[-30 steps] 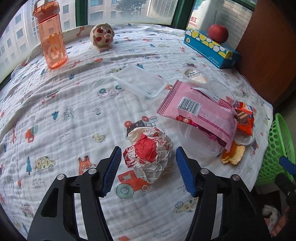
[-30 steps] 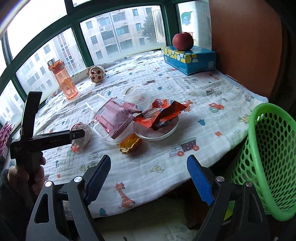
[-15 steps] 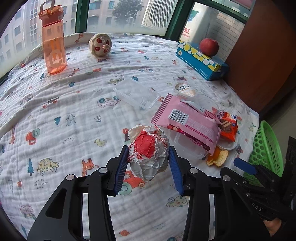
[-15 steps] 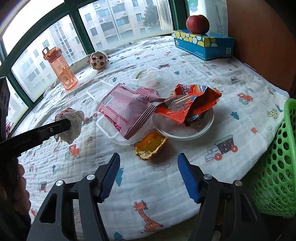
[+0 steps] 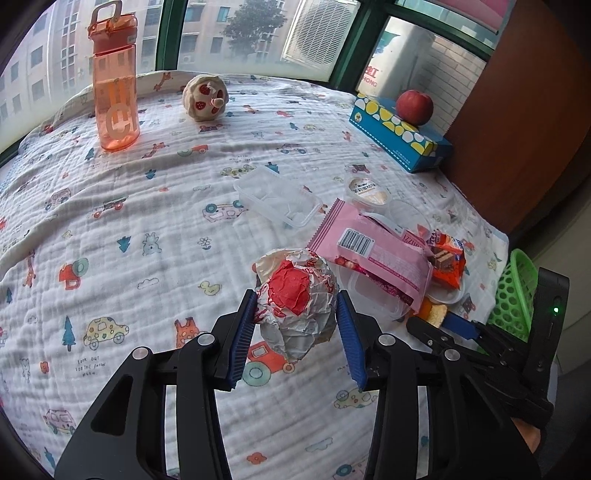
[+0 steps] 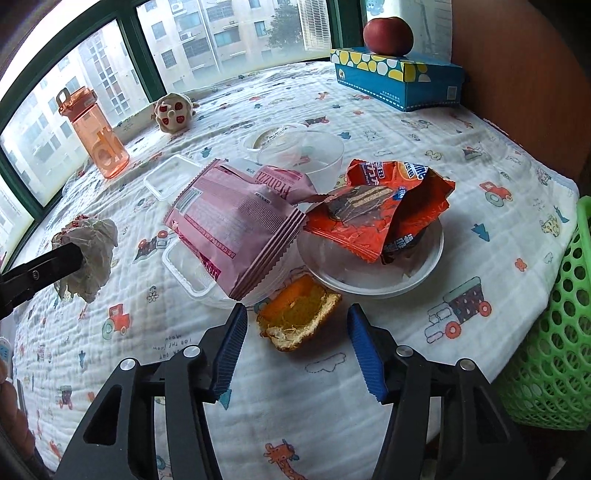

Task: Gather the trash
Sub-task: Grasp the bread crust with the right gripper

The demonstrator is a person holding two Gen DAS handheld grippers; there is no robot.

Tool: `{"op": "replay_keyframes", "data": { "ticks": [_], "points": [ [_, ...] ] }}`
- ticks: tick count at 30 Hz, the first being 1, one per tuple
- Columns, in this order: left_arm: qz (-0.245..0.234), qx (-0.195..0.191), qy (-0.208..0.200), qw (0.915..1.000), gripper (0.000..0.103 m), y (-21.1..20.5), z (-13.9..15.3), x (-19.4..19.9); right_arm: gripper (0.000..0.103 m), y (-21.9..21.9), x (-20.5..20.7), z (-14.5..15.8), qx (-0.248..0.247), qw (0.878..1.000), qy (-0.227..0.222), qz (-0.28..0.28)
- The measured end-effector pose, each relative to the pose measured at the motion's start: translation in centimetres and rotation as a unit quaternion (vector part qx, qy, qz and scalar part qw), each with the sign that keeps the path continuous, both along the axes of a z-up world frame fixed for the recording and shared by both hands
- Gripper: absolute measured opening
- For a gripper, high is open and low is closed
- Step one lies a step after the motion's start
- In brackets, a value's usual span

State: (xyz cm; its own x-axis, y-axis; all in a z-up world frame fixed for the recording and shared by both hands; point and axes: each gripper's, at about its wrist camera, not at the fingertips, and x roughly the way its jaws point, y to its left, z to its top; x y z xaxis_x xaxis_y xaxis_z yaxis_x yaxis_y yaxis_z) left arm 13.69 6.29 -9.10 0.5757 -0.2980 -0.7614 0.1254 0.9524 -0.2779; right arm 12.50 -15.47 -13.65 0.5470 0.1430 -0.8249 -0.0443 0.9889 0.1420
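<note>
My left gripper is shut on a crumpled white-and-red paper wrapper ball, held just above the printed cloth; the ball also shows at the left of the right wrist view. My right gripper points down at an orange peel piece on the cloth. Its jaws are closing, with the peel between them and both pads still clear of it. Behind the peel lie a pink snack bag and an orange-red snack wrapper in a clear plastic dish.
A green mesh basket stands off the table's right edge. Farther back are a clear cup, a clear lid, an orange bottle, a plush toy and a blue tissue box with an apple. A wooden panel bounds the right.
The left jaws closed on the wrapper ball and raised it a little. The right gripper came in over the table and down to the orange peel, its jaws narrowing.
</note>
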Motion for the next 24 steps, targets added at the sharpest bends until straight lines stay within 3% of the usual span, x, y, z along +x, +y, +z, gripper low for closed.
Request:
{"op": "replay_keyframes", "data": {
  "ticks": [4,9,24],
  "points": [
    [-0.004,-0.002,0.002,1.0000,0.043,-0.2,0.0,-0.1,0.047,0.5,0.0,-0.1,-0.029,1.000,-0.008,0.001],
    [-0.007,-0.003,-0.004,1.0000,0.043,-0.5,0.5,-0.3,0.032,-0.1,-0.6,0.2,-0.011,1.000,-0.007,0.008],
    [-0.036,-0.013,-0.026,0.9989,0.043,-3.3,3.3,-1.5,0.026,-2.8,-4.4,3.6,0.037,0.998,-0.033,0.031]
  ]
}}
